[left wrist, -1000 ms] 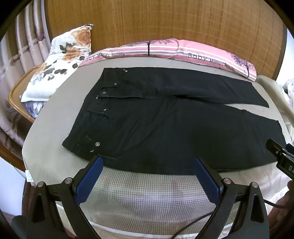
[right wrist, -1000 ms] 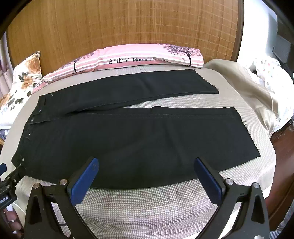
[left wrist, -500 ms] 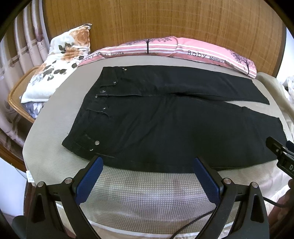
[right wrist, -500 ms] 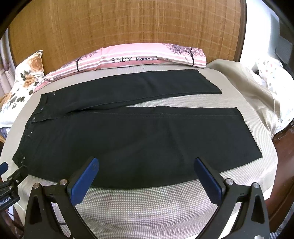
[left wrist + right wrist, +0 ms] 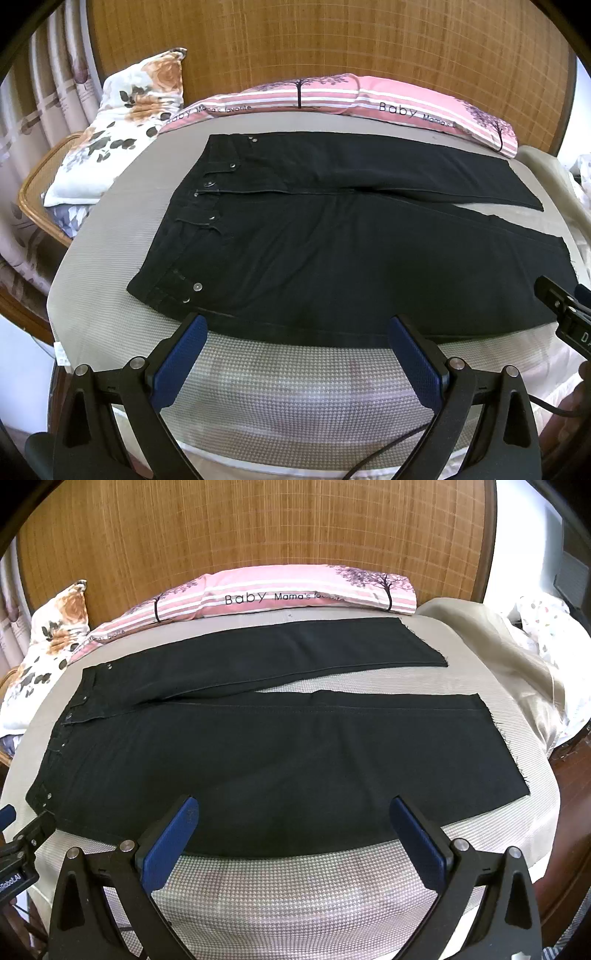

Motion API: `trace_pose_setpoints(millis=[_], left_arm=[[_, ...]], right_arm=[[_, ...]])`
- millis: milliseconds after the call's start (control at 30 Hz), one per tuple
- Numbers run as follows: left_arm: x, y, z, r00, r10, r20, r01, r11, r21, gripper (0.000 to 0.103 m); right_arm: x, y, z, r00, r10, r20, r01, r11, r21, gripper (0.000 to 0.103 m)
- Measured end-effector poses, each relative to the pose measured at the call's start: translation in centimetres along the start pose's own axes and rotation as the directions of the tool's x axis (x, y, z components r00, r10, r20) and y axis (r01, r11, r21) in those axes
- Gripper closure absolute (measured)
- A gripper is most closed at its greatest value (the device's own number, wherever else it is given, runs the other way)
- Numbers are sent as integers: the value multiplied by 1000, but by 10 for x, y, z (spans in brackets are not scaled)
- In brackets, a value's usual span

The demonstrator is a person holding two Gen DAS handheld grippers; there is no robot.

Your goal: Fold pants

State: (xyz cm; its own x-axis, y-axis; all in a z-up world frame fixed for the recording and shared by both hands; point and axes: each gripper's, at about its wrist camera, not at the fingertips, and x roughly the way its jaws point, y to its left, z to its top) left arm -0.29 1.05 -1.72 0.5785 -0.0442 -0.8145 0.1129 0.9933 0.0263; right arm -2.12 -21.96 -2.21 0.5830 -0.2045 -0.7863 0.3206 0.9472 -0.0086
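Observation:
Black pants (image 5: 332, 251) lie flat on the bed, waistband at the left, both legs spread to the right. They also show in the right wrist view (image 5: 280, 753). My left gripper (image 5: 295, 332) is open and empty, hovering just short of the near edge of the pants by the waist end. My right gripper (image 5: 291, 812) is open and empty, hovering at the near edge of the near leg. The right gripper's tip shows at the right edge of the left wrist view (image 5: 565, 306); the left gripper's shows at the left edge of the right wrist view (image 5: 22, 842).
The bed cover (image 5: 295, 398) is grey houndstooth. A pink striped pillow (image 5: 369, 99) lies along the woven headboard (image 5: 258, 528). A floral pillow (image 5: 122, 118) rests at the left on a wicker chair (image 5: 33, 184). Beige bedding (image 5: 498, 646) is bunched at the right.
Both grippers have drifted slightly; the pants sit a little lower in the right wrist view. Nothing was grasped and the pants lie unchanged.

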Motion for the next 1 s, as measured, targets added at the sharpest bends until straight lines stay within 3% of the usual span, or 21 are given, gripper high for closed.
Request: trace_pose_setpoints(millis=[1000], left_arm=[[8,1,1,1000,-1,-23,1,1000,1,5]], right_arm=[[6,1,-1,1000,15,-22,-15,1000,-3,0]])
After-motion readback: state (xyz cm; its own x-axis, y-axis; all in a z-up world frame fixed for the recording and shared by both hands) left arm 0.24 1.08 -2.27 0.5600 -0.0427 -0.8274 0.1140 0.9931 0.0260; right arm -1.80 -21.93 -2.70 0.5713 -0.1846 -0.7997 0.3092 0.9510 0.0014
